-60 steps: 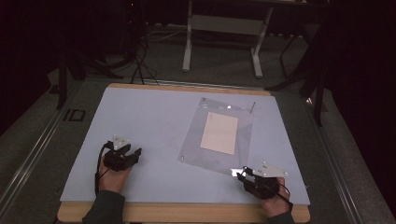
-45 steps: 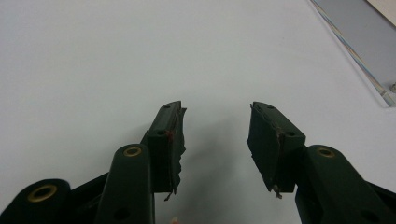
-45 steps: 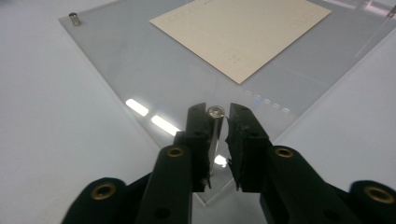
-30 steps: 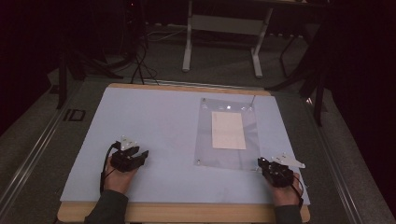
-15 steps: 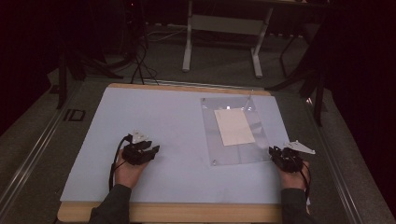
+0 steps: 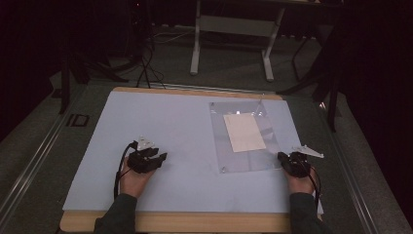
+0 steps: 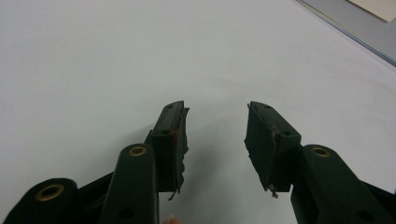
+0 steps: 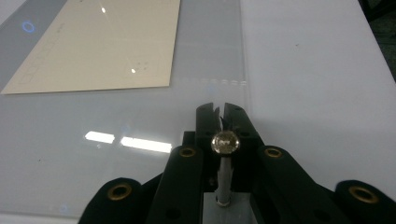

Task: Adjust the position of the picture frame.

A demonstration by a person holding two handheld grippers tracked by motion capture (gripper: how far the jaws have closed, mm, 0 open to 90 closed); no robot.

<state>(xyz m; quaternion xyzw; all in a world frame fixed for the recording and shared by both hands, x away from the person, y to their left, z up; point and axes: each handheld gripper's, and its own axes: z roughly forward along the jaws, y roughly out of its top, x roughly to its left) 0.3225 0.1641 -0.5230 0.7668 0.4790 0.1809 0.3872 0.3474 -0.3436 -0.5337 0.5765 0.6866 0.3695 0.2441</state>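
Faintly printed cream sheet [image 8: 100, 44], unreadable; left tongs [image 7: 215, 140] spread, right tongs [image 8: 220, 114] pinching clear cover [image 8: 140, 121].

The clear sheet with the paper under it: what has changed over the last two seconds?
The clear sheet, dragged by the right gripper, has slid toward the table's right edge and turned; the cream paper went with it. That gripper's jaws have just been closing on the sheet's near right corner. The left gripper edged rightward, open and empty. The blue table mat stayed put.
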